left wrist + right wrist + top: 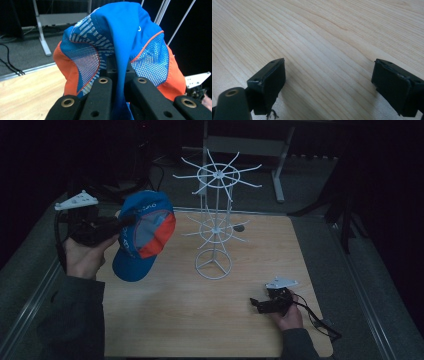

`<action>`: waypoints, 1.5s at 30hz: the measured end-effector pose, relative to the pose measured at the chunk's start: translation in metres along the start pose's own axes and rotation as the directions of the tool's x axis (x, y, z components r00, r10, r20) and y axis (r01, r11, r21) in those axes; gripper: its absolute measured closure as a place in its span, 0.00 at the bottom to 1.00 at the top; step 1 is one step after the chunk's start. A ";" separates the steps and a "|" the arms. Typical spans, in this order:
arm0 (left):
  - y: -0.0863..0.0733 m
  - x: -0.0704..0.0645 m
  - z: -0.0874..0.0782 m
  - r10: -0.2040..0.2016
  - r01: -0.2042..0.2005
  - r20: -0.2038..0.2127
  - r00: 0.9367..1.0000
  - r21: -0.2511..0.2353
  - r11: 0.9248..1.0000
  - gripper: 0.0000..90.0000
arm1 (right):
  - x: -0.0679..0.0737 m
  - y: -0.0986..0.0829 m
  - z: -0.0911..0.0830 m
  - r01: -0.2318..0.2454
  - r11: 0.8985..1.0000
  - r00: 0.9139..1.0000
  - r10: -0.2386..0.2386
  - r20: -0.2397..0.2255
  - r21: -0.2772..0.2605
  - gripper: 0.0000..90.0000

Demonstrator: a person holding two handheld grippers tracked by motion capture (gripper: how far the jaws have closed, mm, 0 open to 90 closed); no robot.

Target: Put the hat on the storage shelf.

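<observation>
My left gripper (122, 221) pinches the blue-and-orange mesh cap (145, 232) above the wooden table's (200, 320) left edge; right gripper (257, 304) spread, near the right edge.

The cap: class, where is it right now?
In the high view the blue and orange cap hangs at the left, clamped in the left tool, beside the white wire stand.

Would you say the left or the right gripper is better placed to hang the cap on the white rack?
Left, probably: the left gripper is shut on the cap, held up beside the white rack. The right gripper sits open and empty, low over the table.
</observation>
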State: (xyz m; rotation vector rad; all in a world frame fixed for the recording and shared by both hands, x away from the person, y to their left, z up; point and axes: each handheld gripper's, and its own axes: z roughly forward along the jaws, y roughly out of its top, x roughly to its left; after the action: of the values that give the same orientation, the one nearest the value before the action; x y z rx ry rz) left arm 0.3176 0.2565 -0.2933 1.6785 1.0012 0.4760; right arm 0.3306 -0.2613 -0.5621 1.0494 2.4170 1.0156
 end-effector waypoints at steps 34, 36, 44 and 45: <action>0.072 -0.003 -0.012 -0.048 0.084 0.185 0.982 -0.191 0.978 1.00 | 0.000 0.000 0.000 0.005 1.000 1.000 -0.005 -0.001 0.000 0.13; 0.070 -0.006 -0.010 -0.043 0.088 0.222 0.974 -0.197 0.976 1.00 | 0.000 0.000 0.000 0.005 1.000 1.000 -0.005 -0.001 0.001 0.13; 0.047 -0.011 0.022 -0.007 0.025 0.248 0.969 -0.069 0.997 1.00 | 0.000 0.000 0.000 0.004 1.000 1.000 -0.004 -0.001 0.000 0.13; 0.044 -0.010 0.026 -0.010 0.023 0.251 0.968 -0.050 0.998 1.00 | 0.000 0.000 0.000 0.005 1.000 1.000 -0.005 -0.002 0.000 0.13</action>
State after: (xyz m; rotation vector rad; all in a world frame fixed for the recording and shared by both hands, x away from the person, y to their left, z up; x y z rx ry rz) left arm 0.3474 0.2304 -0.2604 1.6353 0.8093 0.2677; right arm 0.3303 -0.2613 -0.5621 1.0432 2.4199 1.0151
